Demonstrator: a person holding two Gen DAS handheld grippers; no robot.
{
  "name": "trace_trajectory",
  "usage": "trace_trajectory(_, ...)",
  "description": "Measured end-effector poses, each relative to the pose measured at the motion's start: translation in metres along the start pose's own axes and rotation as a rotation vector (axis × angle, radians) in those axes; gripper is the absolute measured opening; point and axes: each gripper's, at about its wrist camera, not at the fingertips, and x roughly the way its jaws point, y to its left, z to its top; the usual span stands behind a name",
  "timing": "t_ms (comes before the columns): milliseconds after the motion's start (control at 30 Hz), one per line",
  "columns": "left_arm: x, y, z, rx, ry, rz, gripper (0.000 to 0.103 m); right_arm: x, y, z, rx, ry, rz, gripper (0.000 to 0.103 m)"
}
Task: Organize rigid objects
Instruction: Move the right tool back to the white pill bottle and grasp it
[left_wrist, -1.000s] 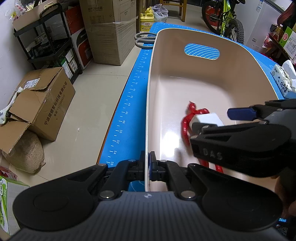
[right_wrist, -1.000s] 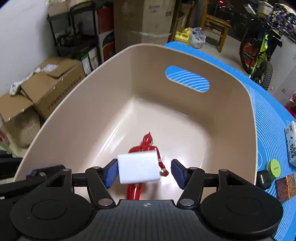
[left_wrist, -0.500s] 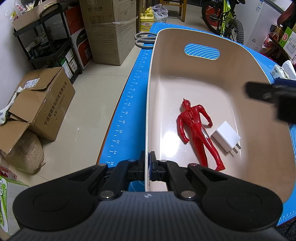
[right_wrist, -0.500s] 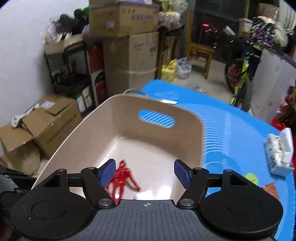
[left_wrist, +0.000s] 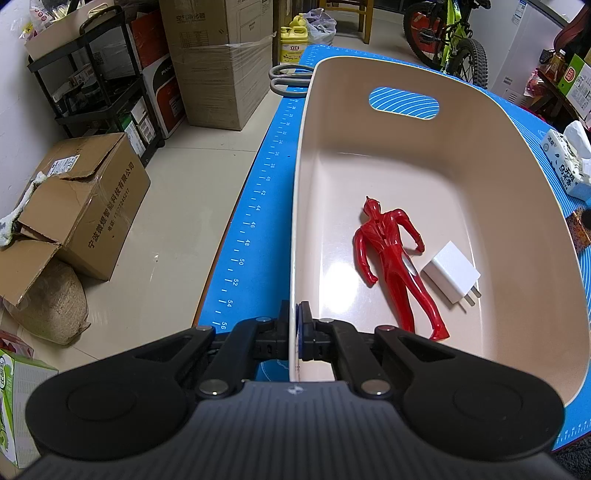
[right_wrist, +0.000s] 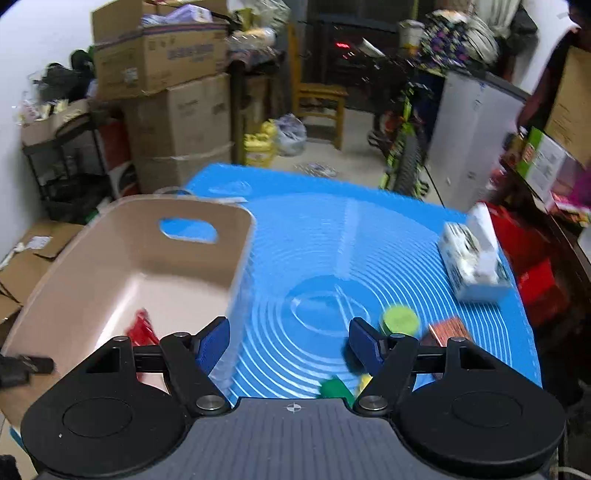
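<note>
Mid-sort, between picks. Left hand-held gripper (left_wrist: 300, 326) clamped tight on near rim of beige bin (left_wrist: 524, 155), steadying it. Right hand-held gripper (right_wrist: 290, 341) wide open, empty, over blue counter (right_wrist: 314, 236). Red figure (left_wrist: 397, 264) and white charger (left_wrist: 451, 272) lying in bin. Next likely: green disc (right_wrist: 400, 320) or brown block (right_wrist: 450, 328), both near right finger. Open counter beyond; bin wall just left.

A cluttered home storeroom or garage; taped cardboard cartons (left_wrist: 218, 55) stacked at eleven o'clock; a black metal shelf rack (left_wrist: 92, 81) crammed with boxes at ten; a torn carton (left_wrist: 81, 199) and a sack (left_wrist: 48, 299) on the tiled floor at nine; a bicycle (left_wrist: 447, 40) and a wooden chair (right_wrist: 319, 107) at one.
</note>
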Motion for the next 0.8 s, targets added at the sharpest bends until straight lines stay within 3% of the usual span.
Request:
trace_trajectory(333,-0.001,0.001,0.000,-0.006,0.001,-0.003,0.005,0.025,-0.015,-0.049,0.066,0.088,-0.029,0.076)
trace_trajectory(800,-0.002,0.002,0.001,-0.011,0.002,-0.006,0.005,0.055,-0.013,-0.084,0.094,0.174,-0.014,0.062)
